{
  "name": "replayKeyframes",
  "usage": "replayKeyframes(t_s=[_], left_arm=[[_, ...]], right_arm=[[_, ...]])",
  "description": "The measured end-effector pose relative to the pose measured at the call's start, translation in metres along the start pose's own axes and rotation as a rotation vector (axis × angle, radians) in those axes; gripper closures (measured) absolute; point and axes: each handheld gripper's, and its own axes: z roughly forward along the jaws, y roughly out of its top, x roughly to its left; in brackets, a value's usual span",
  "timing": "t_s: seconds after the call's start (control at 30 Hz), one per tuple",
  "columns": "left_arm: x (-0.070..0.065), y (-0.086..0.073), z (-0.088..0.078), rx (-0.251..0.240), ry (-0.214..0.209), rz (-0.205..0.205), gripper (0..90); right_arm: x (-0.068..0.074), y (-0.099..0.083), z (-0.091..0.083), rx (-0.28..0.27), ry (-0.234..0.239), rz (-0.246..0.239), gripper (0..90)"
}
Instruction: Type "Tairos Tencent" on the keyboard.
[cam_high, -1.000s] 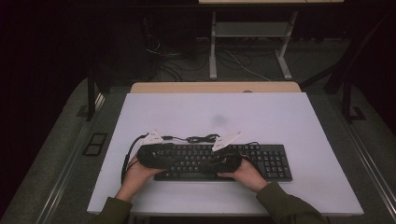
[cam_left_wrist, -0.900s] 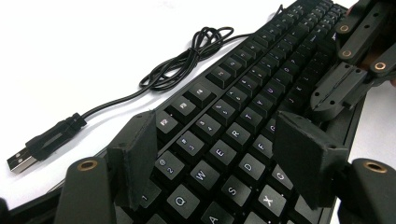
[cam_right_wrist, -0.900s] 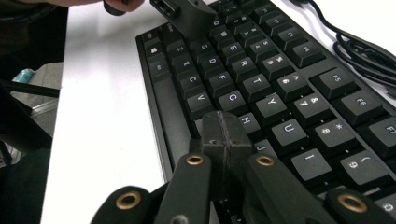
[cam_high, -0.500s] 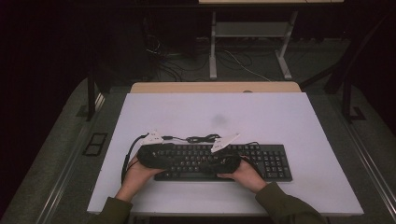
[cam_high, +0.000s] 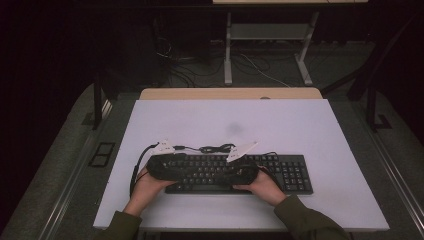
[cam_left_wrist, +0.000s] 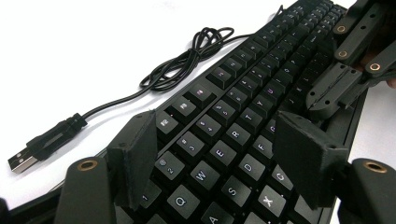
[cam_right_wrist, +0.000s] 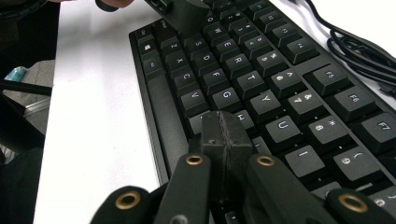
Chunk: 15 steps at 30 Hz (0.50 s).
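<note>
Black keyboard flat on the white desk near your edge, your left tongs parted over its left-hand keys, your right tongs pressed together, empty, over the middle keys

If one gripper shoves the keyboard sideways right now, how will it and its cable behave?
The keyboard is a long flat slab lying on the smooth white table, so it would probably slide stiffly and swivel if pushed off-centre, with no risk of tipping. Its thin cable lies in loose loops, so it is likely floppy and would trail or snag.
</note>
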Motion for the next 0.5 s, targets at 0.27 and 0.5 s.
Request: replayKeyframes(t_s=[0.27, 0.5], left_arm=[[0.0, 0.001, 0.0, 0.002, 0.002, 0.0, 30.7], [-0.001, 0.002, 0.002, 0.013, 0.015, -0.007, 35.6]], right_arm=[[-0.001, 0.002, -0.006, -0.037, 0.007, 0.011, 77.9], [-0.004, 0.002, -0.013, -0.07, 0.007, 0.027, 61.5]])
